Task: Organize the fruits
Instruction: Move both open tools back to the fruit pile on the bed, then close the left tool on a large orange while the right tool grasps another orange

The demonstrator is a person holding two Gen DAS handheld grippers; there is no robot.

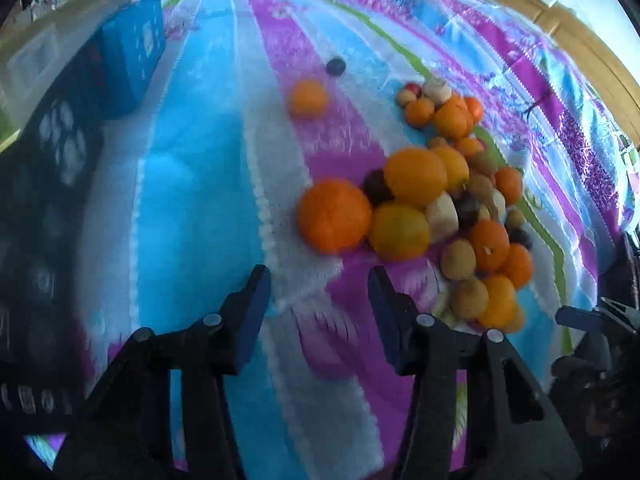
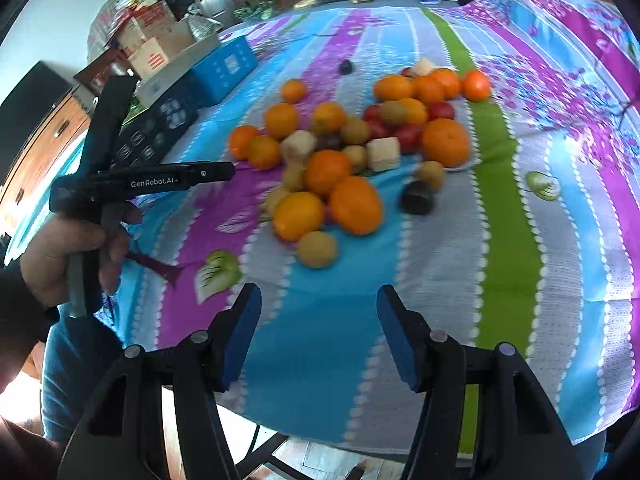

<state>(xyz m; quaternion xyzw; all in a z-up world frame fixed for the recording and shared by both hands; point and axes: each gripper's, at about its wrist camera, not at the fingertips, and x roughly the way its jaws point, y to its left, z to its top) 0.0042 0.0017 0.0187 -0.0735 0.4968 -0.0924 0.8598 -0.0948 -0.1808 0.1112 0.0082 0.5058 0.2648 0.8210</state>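
A pile of mixed fruit (image 2: pixel 352 152) lies on the striped cloth: oranges (image 2: pixel 355 205), kiwis (image 2: pixel 317 249), red apples (image 2: pixel 408 136), pale cut pieces (image 2: pixel 383 153) and a dark plum (image 2: pixel 417 197). In the left wrist view the pile (image 1: pixel 440 204) lies right of centre, with a big orange (image 1: pixel 334 214) nearest the fingers, a lone orange (image 1: pixel 308 97) and a dark fruit (image 1: pixel 335 66) farther off. My left gripper (image 1: pixel 318 292) is open and empty, just short of the big orange. My right gripper (image 2: pixel 318 312) is open and empty, short of the kiwi.
Blue crates (image 2: pixel 224 68) and a dark crate (image 2: pixel 160 128) stand at the left of the table; they also show in the left wrist view (image 1: pixel 132 52). Cardboard boxes (image 2: pixel 156 44) are stacked behind. The left gripper's body, held in a hand (image 2: pixel 140 180), shows at left. The table edge (image 2: pixel 320 432) is near.
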